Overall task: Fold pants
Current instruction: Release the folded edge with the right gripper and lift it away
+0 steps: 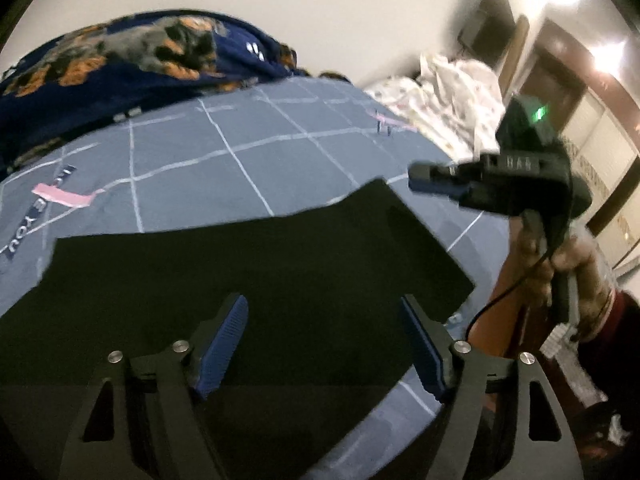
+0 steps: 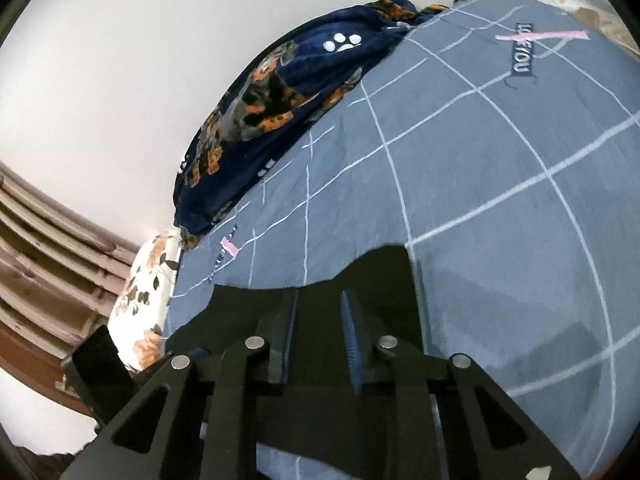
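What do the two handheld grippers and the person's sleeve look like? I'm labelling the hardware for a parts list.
Both are matte black. The left gripper has angular linkage arms with silver pivot pins and ribbed blue pads on its jaws. The right gripper carries a boxy black body with a green light, raised lettering too blurred to read, and a thin black cable. The person's sleeve is dark red.

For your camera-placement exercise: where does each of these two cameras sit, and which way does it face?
Left wrist: on the left gripper, facing down over the pants; right gripper and hand show.
Right wrist: on the right gripper, facing down over the pants.
Shared: pants, bedsheet, blanket.
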`<state>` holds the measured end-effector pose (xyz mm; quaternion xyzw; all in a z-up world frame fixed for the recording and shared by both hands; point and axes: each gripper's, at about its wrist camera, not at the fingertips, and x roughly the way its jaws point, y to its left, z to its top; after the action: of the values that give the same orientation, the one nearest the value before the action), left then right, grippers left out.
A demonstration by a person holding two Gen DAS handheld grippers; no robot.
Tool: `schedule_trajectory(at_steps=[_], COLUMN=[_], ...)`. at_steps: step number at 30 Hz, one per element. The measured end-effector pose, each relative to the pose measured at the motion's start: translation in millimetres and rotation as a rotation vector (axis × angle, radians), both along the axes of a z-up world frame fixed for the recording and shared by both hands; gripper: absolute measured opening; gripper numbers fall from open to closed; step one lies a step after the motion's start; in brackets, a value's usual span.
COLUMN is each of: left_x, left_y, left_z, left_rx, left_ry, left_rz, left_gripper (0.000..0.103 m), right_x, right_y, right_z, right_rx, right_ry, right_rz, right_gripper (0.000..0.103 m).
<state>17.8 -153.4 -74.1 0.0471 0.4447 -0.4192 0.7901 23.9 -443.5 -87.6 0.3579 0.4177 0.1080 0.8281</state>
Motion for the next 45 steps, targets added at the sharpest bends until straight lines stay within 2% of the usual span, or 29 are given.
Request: schedule_trajectory(at_steps=[4, 7, 10, 13, 17, 20, 21, 22, 27, 33, 38, 40, 43, 45], left_x=[12.3, 16.3, 12.1, 6.4, 6.1, 7.8, 8.1, 9.6, 10.8, 8.0, 6.5, 6.5, 6.1, 4.3], left_y=[-4.3, 3.3, -1.2, -2.3, -5.7, -11.1, -12.1, -14.9, -17.9, -21.1, -23.6, -23.7, -24.6, -25.7], left_z=[-25.9, -32.1, -32.4, -32.7, -34.7, -36.2, -35.9, -36.5, -36.4, -36.4, -36.6, -36.7, -37.4, -37.7], left_rx=[0.058, 0.035, 0.063, 0.097, 0.103, 0.111, 0.117, 0.124, 0.126, 0.145, 0.163, 0.161, 0.162, 0.167], left_ry=[0.063, 0.109, 0.091, 0.060, 0.052, 0.046, 0.045, 0.043, 0.040, 0.020, 0.004, 0.004, -0.002, -0.013], left_rz=[0.034, 0.068, 0.065, 0.056, 0.057, 0.054, 0.052, 0.049, 0.053, 0.043, 0.033, 0.032, 0.033, 0.028], left_gripper=[0.075, 0.075, 0.075, 0.075, 0.075, 0.075, 0.076, 0.076, 0.076, 0.080, 0.080, 0.080, 0.080, 0.081], right_x=[16.9, 21.7, 21.1, 19.7, 21.1, 22.4, 18.5, 11.8, -33.7, -85.8, -103.5, -108.2, -107.3, -105.0], right_y=[-3.5, -6.1, -8.3, -13.4, -9.6, -13.2, -15.5, -17.1, -19.9, -11.2, -17.9, -20.6, -11.8, 0.7], right_z=[-20.3, -40.0, -53.2, -59.1, -56.8, -52.7, -47.6, -40.5, -25.0, -38.9, -59.6, -64.1, -58.3, -50.1], right_rx=[-0.034, -0.037, -0.063, -0.028, -0.077, -0.058, -0.047, -0.038, 0.008, -0.019, -0.036, -0.039, -0.127, -0.240], right_ry=[0.037, 0.086, 0.110, 0.103, 0.087, 0.091, 0.068, 0.035, -0.054, -0.050, -0.009, -0.015, -0.021, -0.027], right_rz=[0.010, 0.004, -0.009, -0.015, 0.010, 0.016, 0.013, 0.020, 0.076, 0.123, 0.058, 0.044, 0.064, 0.102], right_gripper=[0.019, 0.017, 0.000, 0.000, 0.000, 0.000, 0.001, 0.011, 0.011, 0.010, 0.010, 0.005, 0.005, 0.005])
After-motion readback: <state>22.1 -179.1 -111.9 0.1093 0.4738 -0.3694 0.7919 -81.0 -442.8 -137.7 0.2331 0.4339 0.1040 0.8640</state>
